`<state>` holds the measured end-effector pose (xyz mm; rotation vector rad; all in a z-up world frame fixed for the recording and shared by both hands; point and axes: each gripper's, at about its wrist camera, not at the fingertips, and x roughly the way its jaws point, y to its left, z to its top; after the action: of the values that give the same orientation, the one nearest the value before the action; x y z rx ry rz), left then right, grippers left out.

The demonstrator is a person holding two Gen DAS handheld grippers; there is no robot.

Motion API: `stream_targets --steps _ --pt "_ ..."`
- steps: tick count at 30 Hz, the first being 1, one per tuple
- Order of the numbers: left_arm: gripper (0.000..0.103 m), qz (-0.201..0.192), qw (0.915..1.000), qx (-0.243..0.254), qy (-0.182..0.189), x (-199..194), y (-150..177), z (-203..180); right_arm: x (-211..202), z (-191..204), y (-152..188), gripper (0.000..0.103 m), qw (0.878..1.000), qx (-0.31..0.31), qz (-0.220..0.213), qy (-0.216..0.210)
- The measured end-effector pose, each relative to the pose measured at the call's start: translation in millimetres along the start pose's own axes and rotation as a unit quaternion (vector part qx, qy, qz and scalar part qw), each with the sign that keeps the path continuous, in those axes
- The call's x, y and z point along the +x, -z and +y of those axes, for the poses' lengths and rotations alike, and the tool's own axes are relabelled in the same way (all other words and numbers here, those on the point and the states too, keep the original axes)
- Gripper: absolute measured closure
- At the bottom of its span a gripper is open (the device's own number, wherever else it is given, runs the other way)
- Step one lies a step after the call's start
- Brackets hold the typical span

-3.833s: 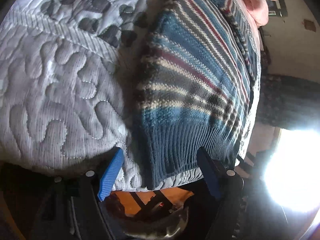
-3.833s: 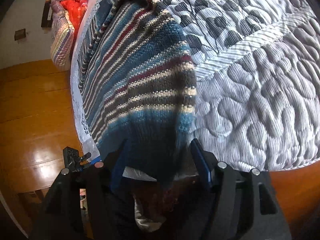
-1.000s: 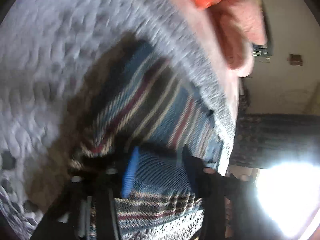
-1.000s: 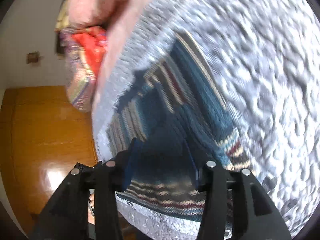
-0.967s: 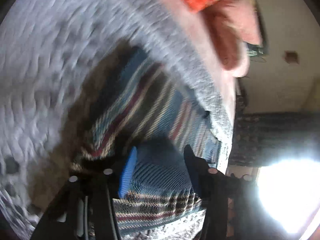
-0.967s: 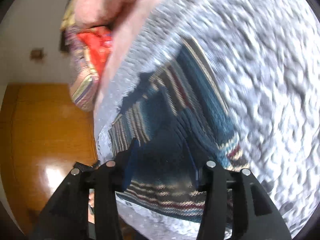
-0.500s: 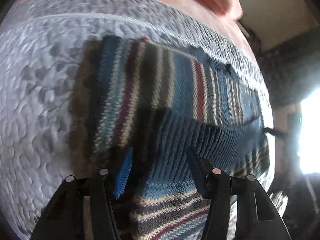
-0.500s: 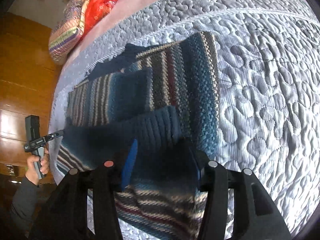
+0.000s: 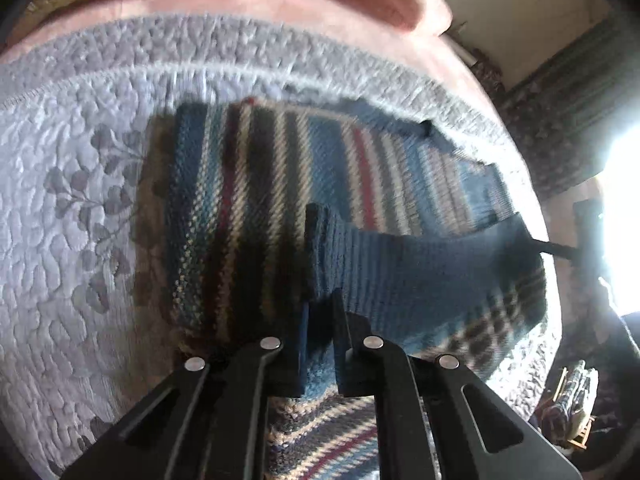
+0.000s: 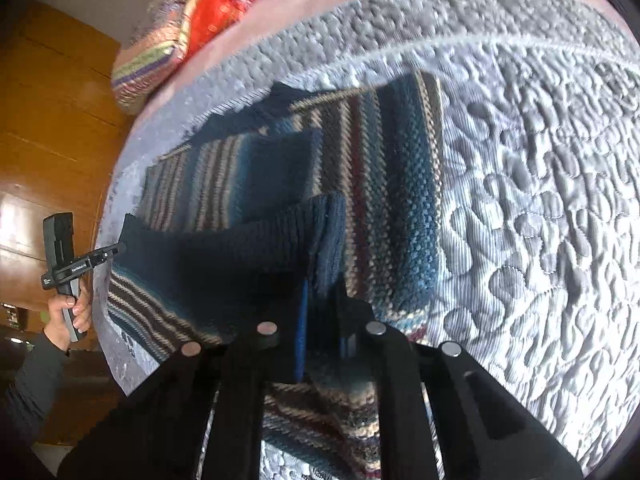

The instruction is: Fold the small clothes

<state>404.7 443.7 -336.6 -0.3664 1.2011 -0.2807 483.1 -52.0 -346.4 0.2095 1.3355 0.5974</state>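
Left-wrist view, lower centre: left gripper [image 9: 320,320] and right gripper [image 10: 320,300] each pinch the striped blue knitted sweater's [image 9: 248,200] ribbed navy hem [image 9: 400,264], apparently folding it over.

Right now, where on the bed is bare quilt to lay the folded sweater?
Bare quilt lies right of the striped sweater in the right wrist view; in the left wrist view, the leaf-print patch to its left. Crowded: the pink blanket and pillows past its far edge, and the bed's edge.

A home bedroom: quilted bedspread [image 9: 80,240], pink blanket [image 9: 360,8], wooden wardrobe [image 10: 48,128].
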Motion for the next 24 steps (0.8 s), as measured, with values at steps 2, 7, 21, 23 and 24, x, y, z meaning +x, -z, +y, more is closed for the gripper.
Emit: stream_targets --steps 2,7,21,23,24 --pt "0.094 -0.019 0.9997 0.003 0.011 -15 1 -6 -13 5 4 0.093 1.0 -0.005 -0.016 0.0" --pt "0.094 -0.066 0.9972 0.023 0.025 -57 -6 -22 -55 22 -1 0.094 0.998 -0.024 -0.065 -0.003" --pt "0.095 -0.107 0.994 0.012 0.017 -74 -121 -8 -81 18 -109 0.094 0.991 -0.005 -0.136 -0.004" --pt "0.095 -0.102 0.9947 0.001 0.016 -63 -136 -1 -74 9 -122 0.094 0.991 0.007 -0.134 0.0" --pt "0.095 -0.095 0.9954 -0.005 0.012 -55 -144 3 -64 4 -131 0.094 0.992 0.016 -0.129 0.004"
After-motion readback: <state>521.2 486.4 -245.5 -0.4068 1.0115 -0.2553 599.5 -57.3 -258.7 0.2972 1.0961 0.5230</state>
